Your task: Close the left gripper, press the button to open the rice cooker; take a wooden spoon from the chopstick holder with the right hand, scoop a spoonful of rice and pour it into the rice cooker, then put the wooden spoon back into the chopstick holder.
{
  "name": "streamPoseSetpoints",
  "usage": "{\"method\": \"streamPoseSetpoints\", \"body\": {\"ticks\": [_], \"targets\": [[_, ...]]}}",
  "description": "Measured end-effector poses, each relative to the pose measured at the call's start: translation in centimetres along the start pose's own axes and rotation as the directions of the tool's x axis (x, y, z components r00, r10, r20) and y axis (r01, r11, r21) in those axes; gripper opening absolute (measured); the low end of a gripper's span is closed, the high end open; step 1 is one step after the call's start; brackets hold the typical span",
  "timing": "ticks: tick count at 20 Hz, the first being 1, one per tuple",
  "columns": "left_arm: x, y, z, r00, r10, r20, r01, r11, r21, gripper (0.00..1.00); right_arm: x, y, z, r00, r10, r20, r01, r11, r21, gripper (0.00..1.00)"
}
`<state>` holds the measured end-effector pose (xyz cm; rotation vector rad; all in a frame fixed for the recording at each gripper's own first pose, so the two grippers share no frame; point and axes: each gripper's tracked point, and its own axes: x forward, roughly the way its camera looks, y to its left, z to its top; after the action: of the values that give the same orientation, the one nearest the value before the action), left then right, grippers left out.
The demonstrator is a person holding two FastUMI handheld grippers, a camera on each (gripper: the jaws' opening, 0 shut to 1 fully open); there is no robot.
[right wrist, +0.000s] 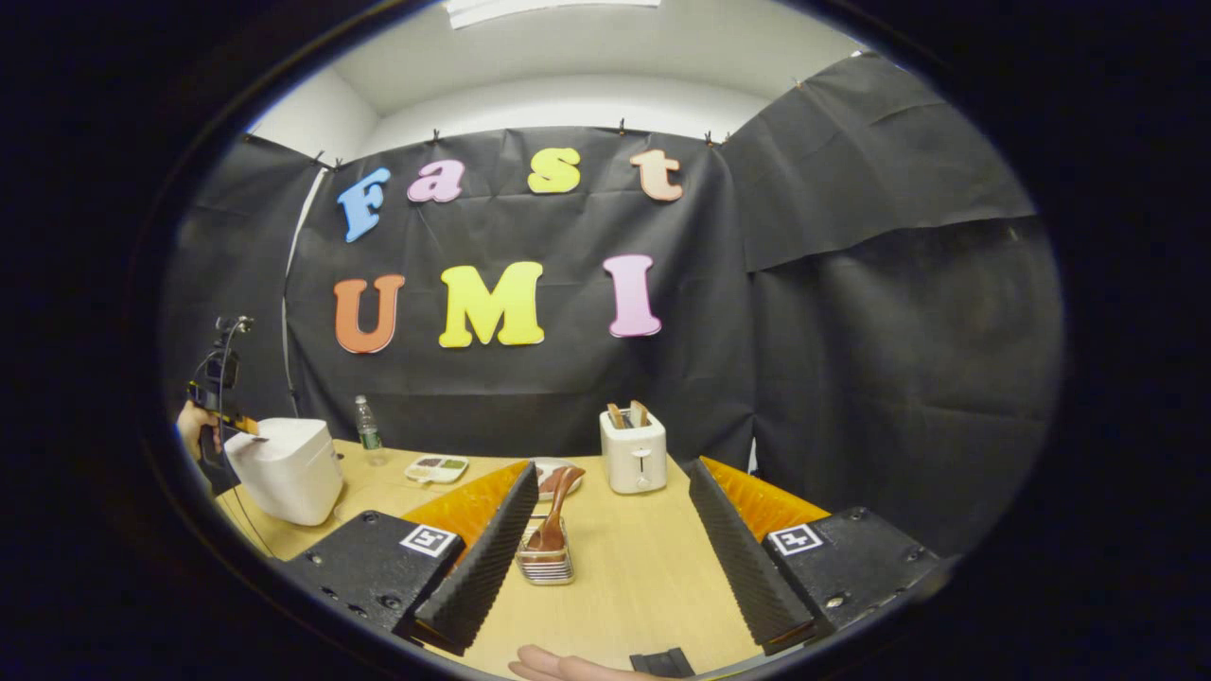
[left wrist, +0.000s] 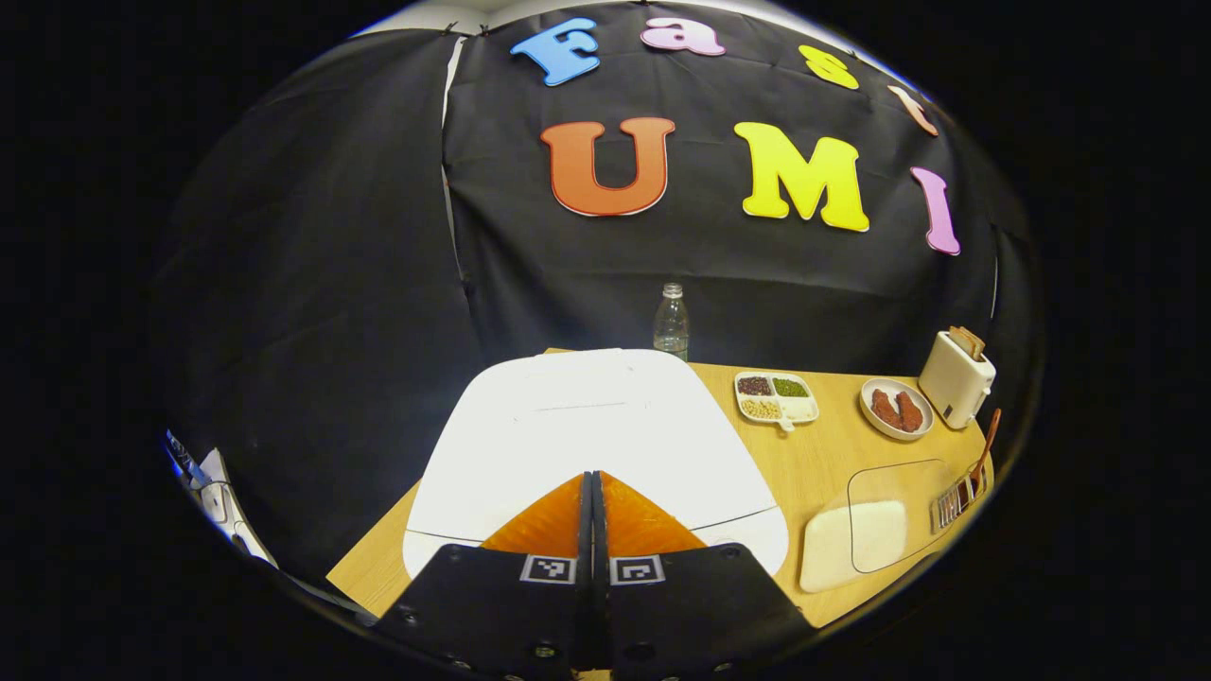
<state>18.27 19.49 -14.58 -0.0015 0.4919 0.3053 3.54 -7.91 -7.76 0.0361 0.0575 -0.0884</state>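
The left gripper [left wrist: 592, 492] has its two orange-backed fingers pressed together, nothing between them, tips low over the rice cooker's [left wrist: 587, 426] white lid. In the right gripper view it sits at the cooker's top, far side, held by a hand [right wrist: 192, 426]. The right gripper [right wrist: 610, 530] has its fingers spread wide, well apart from the cooker, above the table

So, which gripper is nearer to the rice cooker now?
Left. The left gripper, shut, is directly over the white rice cooker's lid. The right gripper, open, is farther off across the table, facing the spoon holder.
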Motion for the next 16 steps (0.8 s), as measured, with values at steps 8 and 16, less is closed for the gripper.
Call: {"method": "streamPoseSetpoints", "body": {"ticks": [8,16], "targets": [[0.0,0.0,-1.1,0.998,0.016,-0.065,-0.016,1.000,0.007,0.00,0.6,0.0,-1.0,1.000,-0.003,-0.026,0.003,1.000,-0.003,1.00],[0.1,0.0,-1.0,0.997,-0.012,-0.081,0.008,0.999,-0.051,0.00,-0.1,0.2,-0.8,0.999,0.000,-0.035,-0.002,0.998,-0.055,1.00]]}}
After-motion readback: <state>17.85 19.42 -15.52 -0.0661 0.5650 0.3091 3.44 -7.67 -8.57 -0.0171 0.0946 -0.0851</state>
